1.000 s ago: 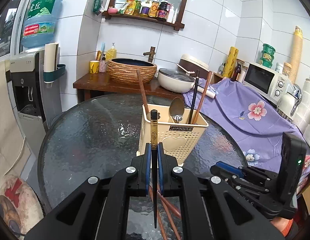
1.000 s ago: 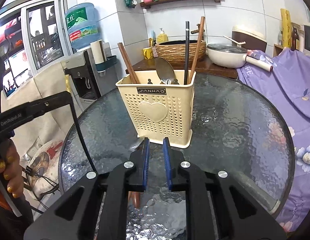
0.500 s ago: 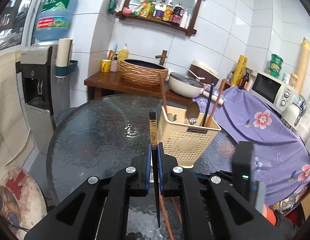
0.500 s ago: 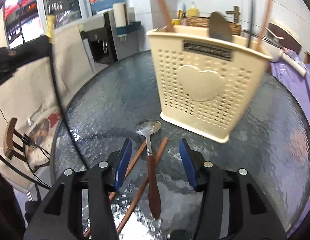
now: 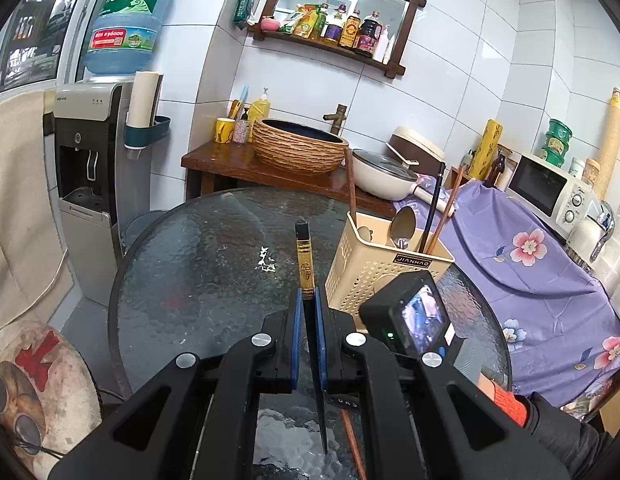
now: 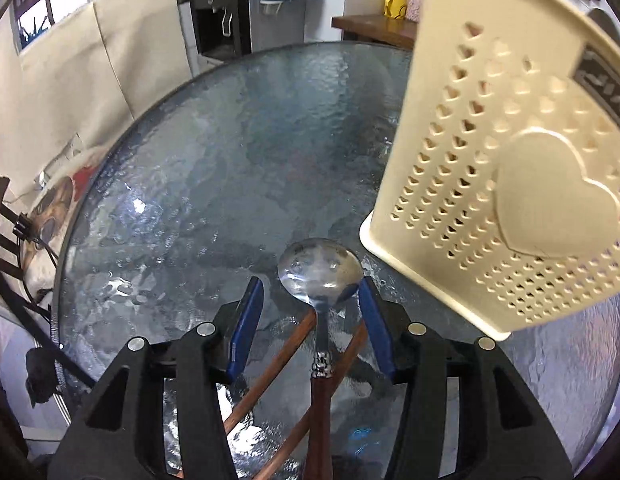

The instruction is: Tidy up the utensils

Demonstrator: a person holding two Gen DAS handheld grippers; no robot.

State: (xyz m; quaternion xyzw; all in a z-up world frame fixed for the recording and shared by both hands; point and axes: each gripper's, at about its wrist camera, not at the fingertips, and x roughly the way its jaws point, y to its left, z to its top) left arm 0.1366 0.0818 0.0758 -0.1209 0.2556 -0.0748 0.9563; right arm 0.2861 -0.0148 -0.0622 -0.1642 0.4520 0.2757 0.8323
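A: Right wrist view is showing the right gripper (image 6: 310,316) with its jaws parted, having opened within the last second, straddling the spoon (image 6: 320,280) lying on the glass table (image 6: 230,152) with nothing pinched yet; two brown chopsticks (image 6: 270,364) are lying alongside it

B: So it should be lowering squarely over the spoon's neck, closing on the spoon alone, keeping clear of the cream utensil basket (image 6: 510,168) just beside

A: Agreed. That hand is pitching steeply downward

B: And the left gripper (image 5: 309,336)?

A: It is clenching a black chopstick (image 5: 304,264), tilting gently down, near the basket, waiting to drop it in
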